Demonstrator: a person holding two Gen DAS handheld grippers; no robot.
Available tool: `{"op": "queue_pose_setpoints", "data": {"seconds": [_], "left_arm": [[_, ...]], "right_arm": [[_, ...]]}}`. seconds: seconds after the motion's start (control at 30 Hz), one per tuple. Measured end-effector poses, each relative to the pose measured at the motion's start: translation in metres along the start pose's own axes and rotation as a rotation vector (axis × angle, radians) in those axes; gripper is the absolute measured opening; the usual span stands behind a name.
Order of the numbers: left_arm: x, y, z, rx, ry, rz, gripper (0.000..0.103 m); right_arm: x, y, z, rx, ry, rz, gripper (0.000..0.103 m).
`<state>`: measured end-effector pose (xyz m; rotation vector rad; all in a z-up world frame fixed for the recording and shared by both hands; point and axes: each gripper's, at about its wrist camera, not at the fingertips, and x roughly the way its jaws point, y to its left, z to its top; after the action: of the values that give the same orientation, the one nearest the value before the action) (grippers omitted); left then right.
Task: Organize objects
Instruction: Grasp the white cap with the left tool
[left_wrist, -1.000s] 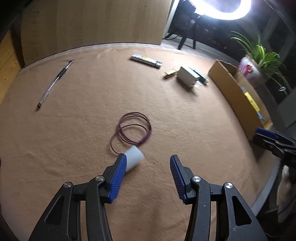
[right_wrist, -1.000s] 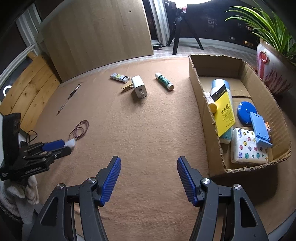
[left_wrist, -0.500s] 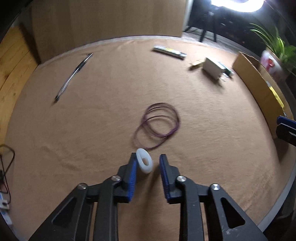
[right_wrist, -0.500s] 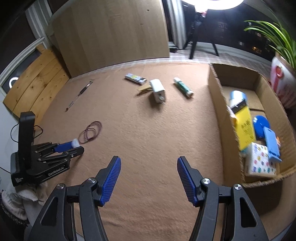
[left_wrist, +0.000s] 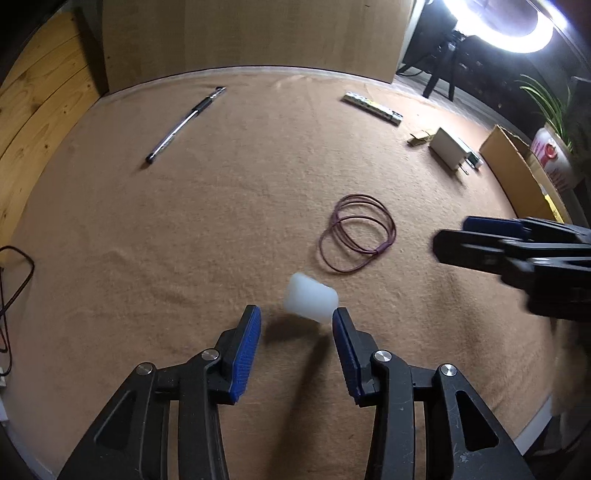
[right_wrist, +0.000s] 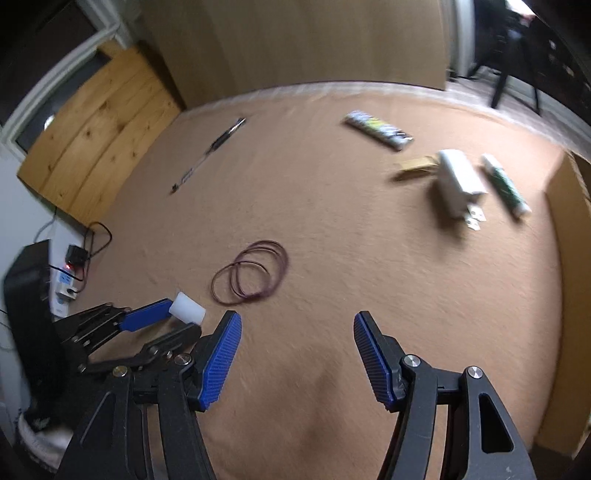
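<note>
The step in hand is the pick of the small white plastic cap (left_wrist: 311, 298), which lies on its side on the brown felt counter (left_wrist: 221, 229), just ahead of the left gripper (left_wrist: 296, 320). The jaws of this gripper have just been opening again and now stand apart; the cap is at the tip of the right-hand pad, perhaps touching it, but not pressed between the two pads, so I judge that the grasp did not succeed. The right gripper (right_wrist: 297, 326) hovers with its jaws wide apart and nothing between them, close beside the left one. The purple coil of thin wire (left_wrist: 357, 232) lies a little ahead of the cap, toward the right gripper. Farther ahead are a pen (left_wrist: 184, 123), a printed strip pack (left_wrist: 372, 108) and a white charger (left_wrist: 448, 147); the cardboard box (left_wrist: 517, 173) is far on the right. For the next move, the left gripper should probably go a little forward so the cap comes between both pads, then close gently, because the round, light cap can roll or slip away easily.
</note>
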<state>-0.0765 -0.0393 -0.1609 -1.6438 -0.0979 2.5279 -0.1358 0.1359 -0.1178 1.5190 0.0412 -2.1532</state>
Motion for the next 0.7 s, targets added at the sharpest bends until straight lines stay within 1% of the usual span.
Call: {"op": "queue_pose_setpoints", "data": {"seconds": [0.13,0.17,0.3,0.37,0.47,0.53,0.6,0.63,0.7], "left_arm": [[0.000,0.000,-0.001,0.011,0.000,0.007,0.042],[0.000,0.001,-0.002,0.013,0.000,0.005,0.039],[-0.003,0.003,-0.003,-0.002,-0.001,-0.013,0.032],[-0.002,0.003,-0.003,-0.012,-0.002,-0.018,0.029],[-0.002,0.004,-0.003,-0.015,-0.004,-0.022,0.028],[-0.002,0.005,-0.002,-0.019,-0.005,-0.026,0.027],[-0.003,0.006,-0.002,-0.021,-0.005,-0.027,0.027],[-0.003,0.005,-0.001,-0.021,-0.006,-0.026,0.027],[-0.002,0.004,0.001,-0.022,-0.008,-0.024,0.026]], "right_arm": [[0.023,0.017,0.011,-0.058,0.024,-0.050,0.060],[0.028,0.019,0.014,-0.064,0.033,-0.064,0.060],[0.041,0.023,0.021,-0.066,0.056,-0.058,0.060],[0.044,0.028,0.023,-0.090,0.055,-0.079,0.060],[0.047,0.033,0.024,-0.119,0.056,-0.091,0.061],[0.047,0.036,0.021,-0.145,0.050,-0.113,0.056],[0.046,0.038,0.020,-0.173,0.040,-0.155,0.035],[0.046,0.038,0.019,-0.186,0.038,-0.168,0.030],[0.044,0.036,0.018,-0.188,0.040,-0.151,0.013]]}}
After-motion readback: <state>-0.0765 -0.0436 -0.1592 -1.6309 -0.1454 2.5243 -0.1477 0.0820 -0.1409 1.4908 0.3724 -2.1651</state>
